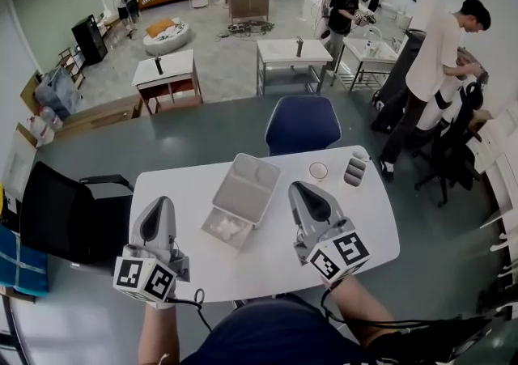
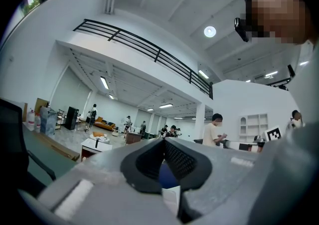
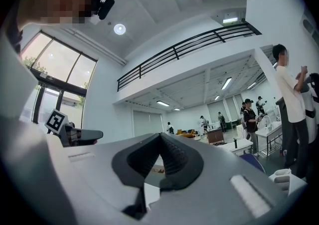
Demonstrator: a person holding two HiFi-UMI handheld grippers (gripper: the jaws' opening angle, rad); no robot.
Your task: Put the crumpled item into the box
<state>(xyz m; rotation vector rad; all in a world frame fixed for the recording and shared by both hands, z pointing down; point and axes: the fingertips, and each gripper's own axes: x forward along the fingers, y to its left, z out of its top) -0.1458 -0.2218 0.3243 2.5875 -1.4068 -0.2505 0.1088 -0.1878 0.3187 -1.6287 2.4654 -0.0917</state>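
Seemingly boxed, with the box left open

The white table (image 1: pixel 364 226) carries the open grey box (image 1: pixel 251 181) near its middle. The box's long axis runs from the near edge toward the far edge, leaning right. Over the near edge, the left gripper (image 1: pixel 162 203) and right gripper (image 1: pixel 297 188) flank the box, each with jaws pressed together on nothing. The crumpled item (image 1: pixel 225 227) lies in the box's near end as a pale low wad. Its longer side runs roughly along the near wall, and it points nowhere clear. The risk, as I judge it, is that the loose wad springs out, or that a brushing gripper shoves the light box.
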